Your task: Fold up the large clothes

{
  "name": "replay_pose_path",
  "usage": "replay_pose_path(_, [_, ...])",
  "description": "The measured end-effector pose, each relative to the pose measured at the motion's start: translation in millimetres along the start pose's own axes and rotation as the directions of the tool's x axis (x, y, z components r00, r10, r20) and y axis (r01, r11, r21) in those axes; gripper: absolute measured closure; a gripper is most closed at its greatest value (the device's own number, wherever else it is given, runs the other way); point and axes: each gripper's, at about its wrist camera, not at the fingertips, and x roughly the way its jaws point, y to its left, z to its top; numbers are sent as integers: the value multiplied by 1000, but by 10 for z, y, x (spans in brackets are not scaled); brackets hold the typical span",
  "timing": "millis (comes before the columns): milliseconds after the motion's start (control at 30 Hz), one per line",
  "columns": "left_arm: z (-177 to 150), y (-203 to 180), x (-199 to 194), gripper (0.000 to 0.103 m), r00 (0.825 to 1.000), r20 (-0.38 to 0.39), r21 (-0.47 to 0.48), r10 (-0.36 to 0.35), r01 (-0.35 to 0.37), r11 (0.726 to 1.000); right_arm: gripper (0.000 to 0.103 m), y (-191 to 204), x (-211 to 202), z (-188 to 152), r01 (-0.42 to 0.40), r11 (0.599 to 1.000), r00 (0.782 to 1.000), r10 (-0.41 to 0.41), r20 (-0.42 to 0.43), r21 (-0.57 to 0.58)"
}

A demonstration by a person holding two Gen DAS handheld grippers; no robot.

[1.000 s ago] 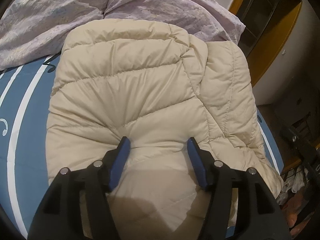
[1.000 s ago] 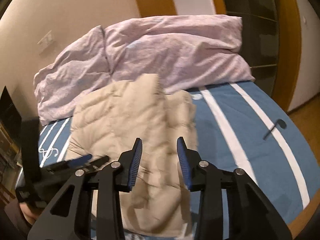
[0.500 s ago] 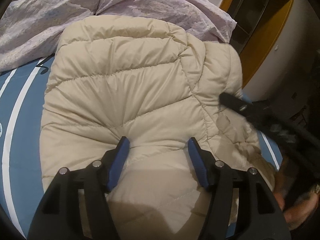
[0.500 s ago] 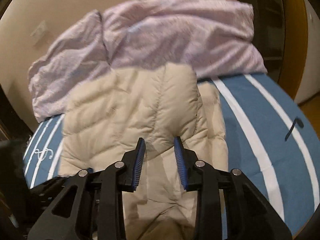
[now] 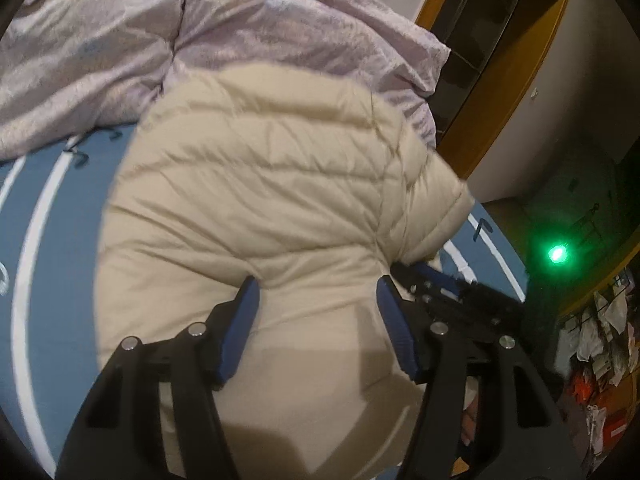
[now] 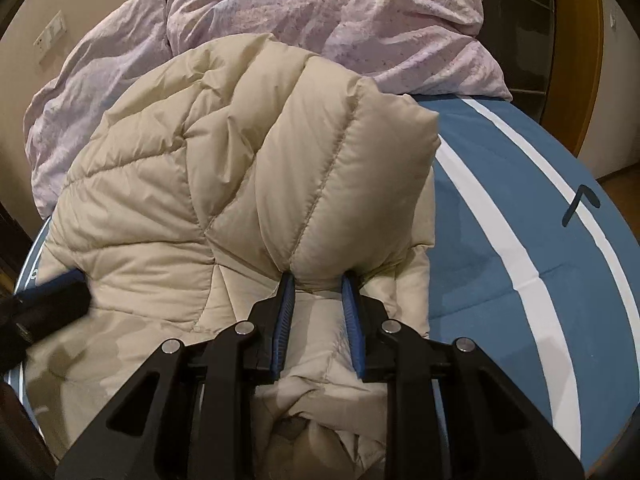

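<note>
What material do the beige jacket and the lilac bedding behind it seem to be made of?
Beige jacket: seemingly a smooth, faintly glossy synthetic shell over soft filling, judging by the puffy stitched channels.
Lilac bedding: probably matte woven cotton or similar, with fine crumpled wrinkles and a faint print.

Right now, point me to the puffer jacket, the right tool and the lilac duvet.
puffer jacket (image 6: pixel 160 184): right wrist view, on its quilted back panel.
right tool (image 6: pixel 318 280): right wrist view, midway between the blue fingertips, pinching a jacket fold.
lilac duvet (image 6: pixel 360 12): right wrist view, on its crumpled top behind the jacket.
</note>
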Motion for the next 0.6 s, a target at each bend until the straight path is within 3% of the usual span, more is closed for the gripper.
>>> replay_pose_path(200, [406,127,-168,38,990,90,9,105,-106,994,78,-15,2,8,-4,1000,1000,4,-1,6])
replay_pose_path(400, [669,261,-23,38,973,95,-5,212,-213,977,78,-11,8,6,-7,1000,1000,7,-2,9])
replay_pose_path(600, [598,339,373,25,934,69,37,350,-353,935,78,-12,10,-3,-7,1000,1000,7,6,13])
